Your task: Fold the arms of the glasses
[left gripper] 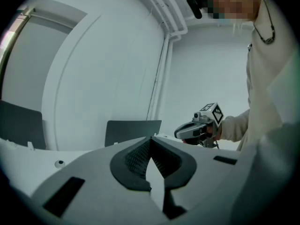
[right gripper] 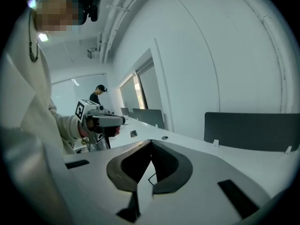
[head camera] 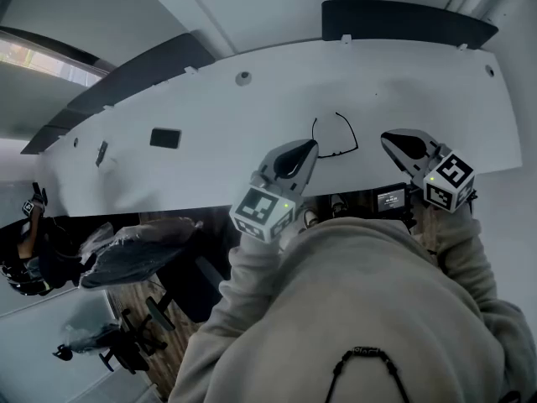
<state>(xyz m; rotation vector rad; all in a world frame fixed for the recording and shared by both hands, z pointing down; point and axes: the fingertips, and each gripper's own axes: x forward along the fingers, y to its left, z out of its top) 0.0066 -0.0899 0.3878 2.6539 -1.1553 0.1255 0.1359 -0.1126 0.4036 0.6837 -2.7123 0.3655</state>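
Observation:
A pair of thin black-framed glasses lies on the white table with its arms spread open. My left gripper hovers just left of the glasses, jaws shut and empty. My right gripper hangs just right of them, also shut with nothing held. In the left gripper view the closed jaws point across the table and the right gripper shows beyond them. In the right gripper view a bit of the glasses' frame shows below the closed jaws, and the left gripper is at left.
Dark partition panels stand along the table's far edge. A small black object and a round grommet are on the table to the left. A plastic-covered chair and another person are at lower left.

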